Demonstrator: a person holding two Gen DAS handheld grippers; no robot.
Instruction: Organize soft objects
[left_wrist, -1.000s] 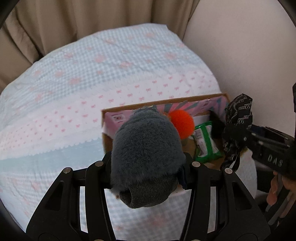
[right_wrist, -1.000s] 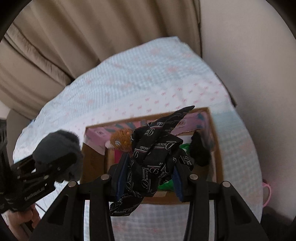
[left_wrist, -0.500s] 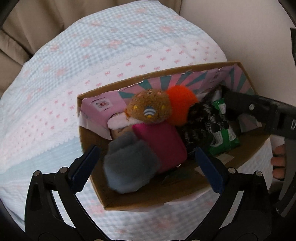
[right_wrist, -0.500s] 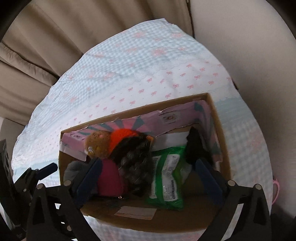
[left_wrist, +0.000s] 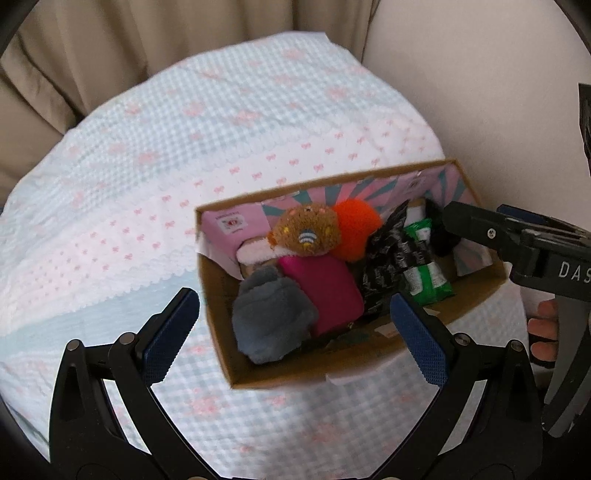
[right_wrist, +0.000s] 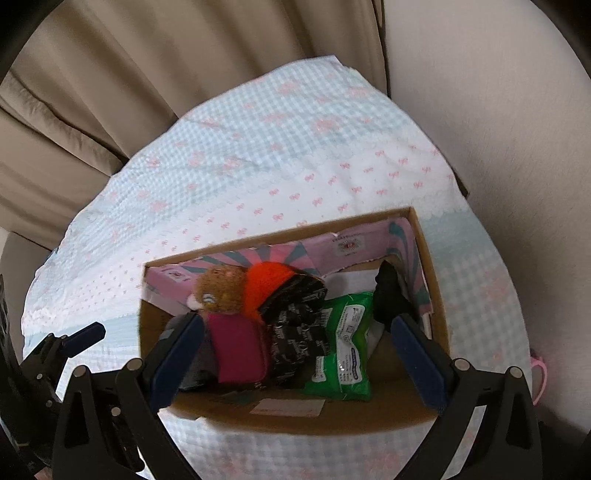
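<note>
Now both tongs, left (left_wrist: 293, 312) and right (right_wrist: 295, 360), gape empty, having just dropped the grey plush (left_wrist: 271, 319) and black cloth (right_wrist: 297, 325) into the box (left_wrist: 295, 376): sorting looks nearly done.

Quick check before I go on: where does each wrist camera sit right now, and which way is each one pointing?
Left wrist: on the left tongs, open, looking down into the brown cardboard box from its left end; the right tongs and fingertips of a hand show.
Right wrist: on the right tongs, open, above the box's near wall; the left tongs show.
Shared: the box, grey plush toy, green wipes packet, gingham bedspread.
</note>
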